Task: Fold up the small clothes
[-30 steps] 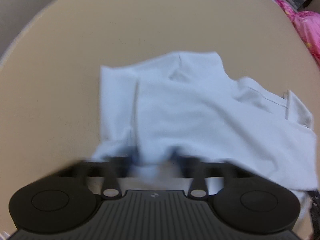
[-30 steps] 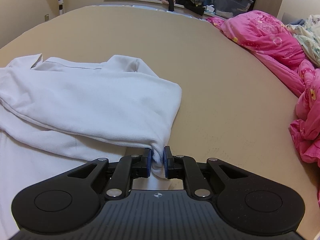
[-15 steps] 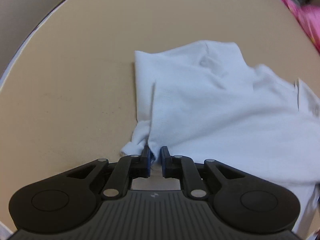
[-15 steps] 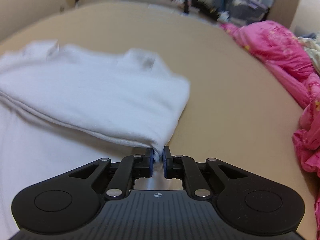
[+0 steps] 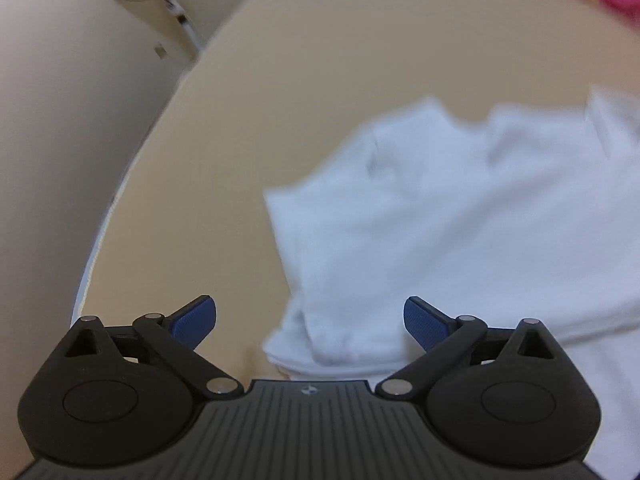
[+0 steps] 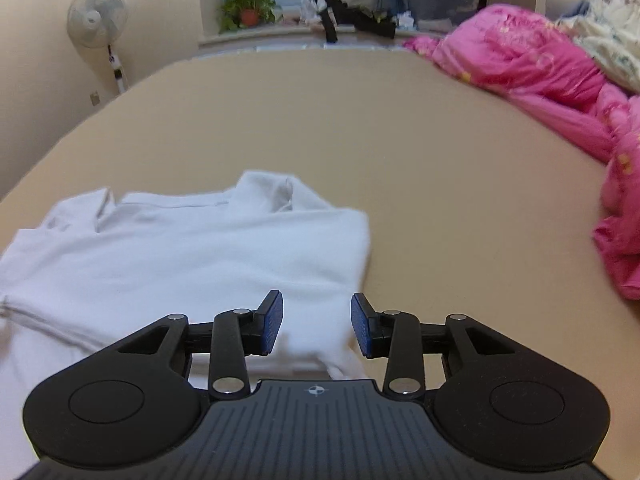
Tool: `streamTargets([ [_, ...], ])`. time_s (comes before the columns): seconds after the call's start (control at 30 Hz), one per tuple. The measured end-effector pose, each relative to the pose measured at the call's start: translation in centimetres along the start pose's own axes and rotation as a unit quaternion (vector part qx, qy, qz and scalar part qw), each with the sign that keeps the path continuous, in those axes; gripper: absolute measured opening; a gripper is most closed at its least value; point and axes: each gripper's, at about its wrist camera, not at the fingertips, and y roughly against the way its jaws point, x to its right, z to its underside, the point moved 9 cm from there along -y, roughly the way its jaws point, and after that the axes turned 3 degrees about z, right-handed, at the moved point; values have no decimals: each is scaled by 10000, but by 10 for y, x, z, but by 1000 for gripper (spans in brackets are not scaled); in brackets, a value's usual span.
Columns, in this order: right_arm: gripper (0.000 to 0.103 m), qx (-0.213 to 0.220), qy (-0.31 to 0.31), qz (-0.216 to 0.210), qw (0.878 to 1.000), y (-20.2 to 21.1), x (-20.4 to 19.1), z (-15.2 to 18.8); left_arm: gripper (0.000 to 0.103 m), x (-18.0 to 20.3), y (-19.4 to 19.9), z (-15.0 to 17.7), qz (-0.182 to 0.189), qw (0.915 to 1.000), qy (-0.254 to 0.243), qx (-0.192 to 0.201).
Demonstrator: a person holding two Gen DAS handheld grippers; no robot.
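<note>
A white garment (image 5: 460,216) lies folded over itself on the tan bed surface (image 5: 280,80). My left gripper (image 5: 310,322) hovers over its near left corner, its jaws opening wide; the cloth lies below and between them, untouched by the blue pads (image 5: 192,322). In the right wrist view the same white garment (image 6: 192,248) spreads to the left, collar at the far side. My right gripper (image 6: 317,326) stands over its near right corner, jaws opening; the pads (image 6: 272,322) are clear of the fabric, which lies loose beneath.
A pink quilt (image 6: 560,92) is heaped along the right side of the tan bed surface (image 6: 400,120). A standing fan (image 6: 98,16) is against the wall at left. A potted plant (image 6: 246,10) and piled clutter sit on the far windowsill.
Both grippers have let go of the white garment's corners and opened, the left one wide. The left view has swung right and now takes in the bed's left edge and the wall.
</note>
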Motion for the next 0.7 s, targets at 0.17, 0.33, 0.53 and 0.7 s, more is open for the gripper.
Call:
streamTargets([
  [0.17, 44, -356, 282, 401, 9982, -21, 10, 35, 103, -11, 3, 30, 70, 9994, 325, -104],
  [0.33, 67, -339, -135, 104, 9993, 48, 17, 64, 103, -25, 45, 87, 246, 9986, 476, -35],
  [0.53, 84, -356, -3, -163, 9992, 108, 11, 114, 103, -13, 59, 175, 619, 9953, 613, -415],
  [0.7, 84, -499, 84, -89, 9987, 124, 20, 150, 103, -4, 67, 209, 766, 9936, 678, -475],
])
